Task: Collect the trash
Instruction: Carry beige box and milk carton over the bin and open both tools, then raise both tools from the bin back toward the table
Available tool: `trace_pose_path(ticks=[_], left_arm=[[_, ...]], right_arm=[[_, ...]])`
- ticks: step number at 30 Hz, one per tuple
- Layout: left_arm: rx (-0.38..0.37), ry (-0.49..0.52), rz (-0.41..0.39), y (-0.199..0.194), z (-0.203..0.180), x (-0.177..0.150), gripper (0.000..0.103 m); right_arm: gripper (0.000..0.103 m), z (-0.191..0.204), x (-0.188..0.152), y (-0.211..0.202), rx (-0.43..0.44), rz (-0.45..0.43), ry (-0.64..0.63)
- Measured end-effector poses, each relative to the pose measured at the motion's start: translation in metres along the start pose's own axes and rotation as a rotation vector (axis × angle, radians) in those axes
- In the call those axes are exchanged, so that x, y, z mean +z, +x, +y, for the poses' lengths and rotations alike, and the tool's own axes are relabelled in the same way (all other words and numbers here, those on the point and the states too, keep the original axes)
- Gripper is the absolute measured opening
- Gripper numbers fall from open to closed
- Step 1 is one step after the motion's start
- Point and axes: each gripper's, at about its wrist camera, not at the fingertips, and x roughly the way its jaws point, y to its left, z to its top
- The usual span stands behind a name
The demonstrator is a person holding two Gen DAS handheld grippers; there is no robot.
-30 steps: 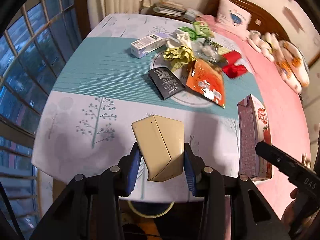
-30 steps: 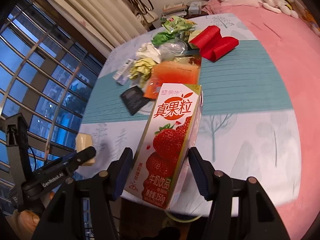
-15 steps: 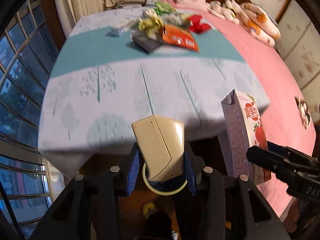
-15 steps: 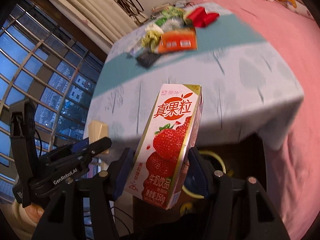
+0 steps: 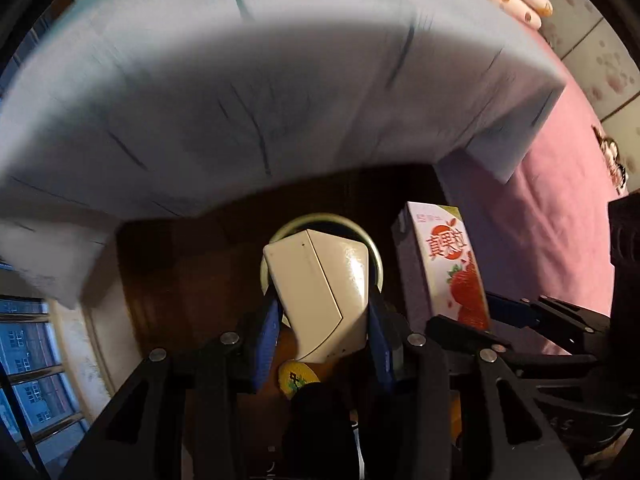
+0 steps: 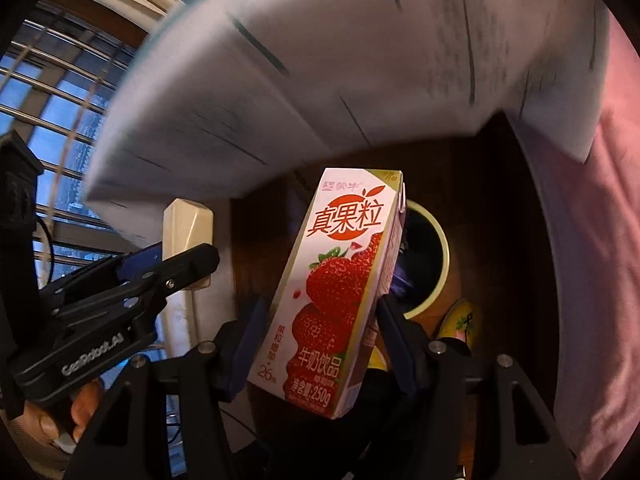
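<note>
Left wrist view: the cream box (image 5: pixel 320 294) is clamped between the jaws of the left gripper (image 5: pixel 322 336), directly over the bin (image 5: pixel 376 256). A miss is risked if release is off-centre.

Right wrist view: the strawberry milk carton (image 6: pixel 340 288) is held tilted in the jaws of the right gripper (image 6: pixel 318 338), beside the bin (image 6: pixel 438 256); collision with the left gripper (image 6: pixel 176 260) is possible.

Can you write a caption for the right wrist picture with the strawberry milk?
Right gripper holds a strawberry milk carton above the bin.
</note>
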Motion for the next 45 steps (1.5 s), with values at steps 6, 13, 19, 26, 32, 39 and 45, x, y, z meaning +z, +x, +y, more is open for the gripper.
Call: trace_pose_path(ticks=[6,13,19,26,32,39,45], left_arm=[[0.012,0.024,0.039,0.109,0.003,-0.007,0.040],[0.067,0.063,0.043,0.204,0.010,-0.015,0.040],[0.115,0.051,0.023,0.232,0.015,-0.018,0.078],[0.139,0.023,-0.004,0.216,0.029,-0.018,0.092],[0.139,-0.026,-0.027,0.167,0.030,-0.017,0.092],[0.118,-0.070,-0.082,0.069,0.022,-0.006,0.092],[0.101,-0.052,-0.113,-0.032,0.017,0.011,0.092]], right_arm=[[0.059,-0.054,0.001,0.099,-0.028,0.042,-0.006],[0.060,-0.096,0.001,0.198,-0.081,0.071,-0.046],[0.061,-0.107,0.001,0.237,-0.084,0.041,-0.054],[0.063,-0.107,0.000,0.230,-0.090,0.016,-0.035],[0.064,-0.095,0.003,0.188,-0.094,-0.043,-0.006],[0.063,-0.061,0.007,0.102,-0.072,-0.099,0.001],[0.063,-0.019,0.011,0.004,-0.031,-0.177,-0.013]])
